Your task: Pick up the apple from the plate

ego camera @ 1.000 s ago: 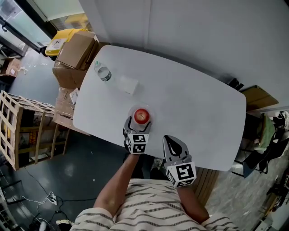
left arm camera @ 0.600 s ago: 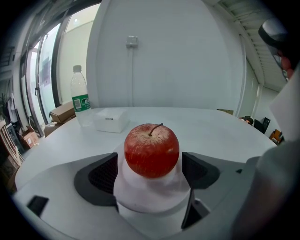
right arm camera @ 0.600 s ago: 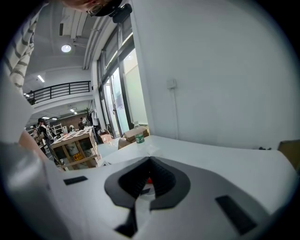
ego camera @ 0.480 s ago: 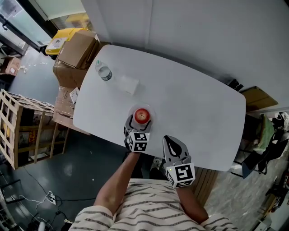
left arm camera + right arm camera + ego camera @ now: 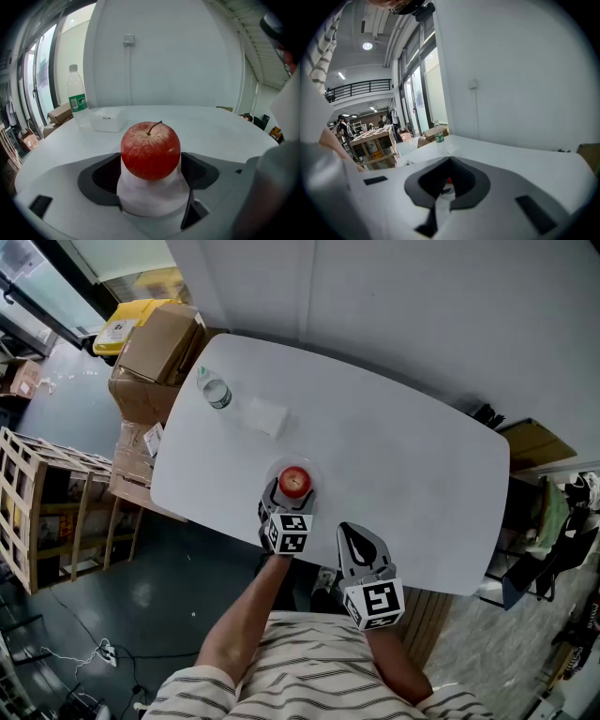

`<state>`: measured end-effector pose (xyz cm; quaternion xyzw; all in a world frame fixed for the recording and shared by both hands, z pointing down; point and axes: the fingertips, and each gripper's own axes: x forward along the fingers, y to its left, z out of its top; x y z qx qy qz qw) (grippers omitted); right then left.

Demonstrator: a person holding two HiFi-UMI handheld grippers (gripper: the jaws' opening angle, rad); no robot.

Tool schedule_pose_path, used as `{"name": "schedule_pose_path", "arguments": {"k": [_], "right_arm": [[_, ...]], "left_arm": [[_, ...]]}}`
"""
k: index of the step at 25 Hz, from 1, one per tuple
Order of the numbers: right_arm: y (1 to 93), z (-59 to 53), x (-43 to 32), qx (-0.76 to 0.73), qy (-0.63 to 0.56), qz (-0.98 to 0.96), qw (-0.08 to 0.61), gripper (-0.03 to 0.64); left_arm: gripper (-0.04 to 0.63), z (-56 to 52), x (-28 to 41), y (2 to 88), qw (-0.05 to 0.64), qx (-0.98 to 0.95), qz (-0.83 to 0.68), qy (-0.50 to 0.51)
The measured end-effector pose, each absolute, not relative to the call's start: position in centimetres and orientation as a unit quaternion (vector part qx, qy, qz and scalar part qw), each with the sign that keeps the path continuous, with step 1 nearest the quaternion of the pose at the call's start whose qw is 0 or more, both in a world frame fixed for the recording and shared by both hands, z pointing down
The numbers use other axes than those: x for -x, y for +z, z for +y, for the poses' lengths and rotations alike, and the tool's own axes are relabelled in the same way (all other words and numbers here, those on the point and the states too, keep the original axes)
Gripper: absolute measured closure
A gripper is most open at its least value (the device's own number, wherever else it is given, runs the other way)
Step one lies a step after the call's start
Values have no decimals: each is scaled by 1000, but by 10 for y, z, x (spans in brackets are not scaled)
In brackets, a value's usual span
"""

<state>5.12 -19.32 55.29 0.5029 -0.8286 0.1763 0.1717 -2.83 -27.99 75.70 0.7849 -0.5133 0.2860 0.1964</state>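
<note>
The plate (image 5: 308, 471) at the near edge of the white table (image 5: 403, 456) holds 1 red apple (image 5: 294, 481), stem up. A capped water bottle (image 5: 214, 391) stands beside a small white box (image 5: 267, 416) at the far left corner (what is inside the box cannot be seen). The left gripper (image 5: 292, 490) has its 2 jaws pressed against the apple's sides. The right gripper (image 5: 357, 538), near the table's edge, is closed with nothing in it. Compared with 1 s ago, the left jaws have narrowed onto the apple, which remains on the plate; the right gripper has not moved.
</note>
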Motion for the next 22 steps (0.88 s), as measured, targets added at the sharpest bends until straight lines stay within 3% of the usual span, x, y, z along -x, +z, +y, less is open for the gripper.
{"name": "schedule_pose_path", "arguments": {"k": [3,22], "right_arm": [[553,-194,-50,-503,174,-829,173,607],[550,-195,-59,-505,174,-829,167,607]], "left_arm": [[210,-280,29,756,194,-785,-515,285],[219,-276,23,742,178,-793,-511,279]]}}
